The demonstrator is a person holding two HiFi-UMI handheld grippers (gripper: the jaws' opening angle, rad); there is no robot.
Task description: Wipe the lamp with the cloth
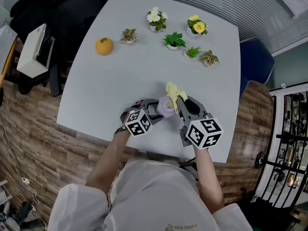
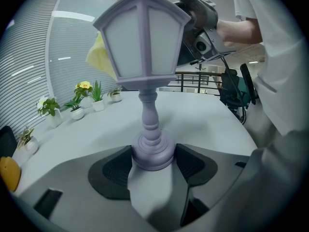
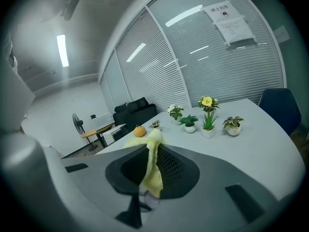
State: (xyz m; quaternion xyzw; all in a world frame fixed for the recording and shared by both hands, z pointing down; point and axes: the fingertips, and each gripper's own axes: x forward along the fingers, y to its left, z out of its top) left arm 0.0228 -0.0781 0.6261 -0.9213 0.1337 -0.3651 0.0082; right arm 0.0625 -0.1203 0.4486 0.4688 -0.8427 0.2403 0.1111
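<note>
A small lilac lantern-shaped lamp (image 2: 145,57) stands upright, its round base (image 2: 153,153) clamped between the jaws of my left gripper (image 2: 153,161). From the head view the lamp (image 1: 167,107) is near the table's front edge, between the two grippers. My right gripper (image 3: 147,170) is shut on a yellow cloth (image 3: 153,166), which hangs between its pads. That cloth (image 1: 174,93) lies against the far right side of the lamp's head, and in the left gripper view the cloth (image 2: 100,57) shows behind the lamp. The right gripper (image 1: 182,104) sits just right of the lamp.
On the grey table (image 1: 120,76), several small potted plants (image 1: 173,40) stand at the far side, with an orange pumpkin-like ornament (image 1: 104,45) at far left. A blue chair (image 1: 255,57) is right of the table, dark furniture (image 1: 57,13) at left.
</note>
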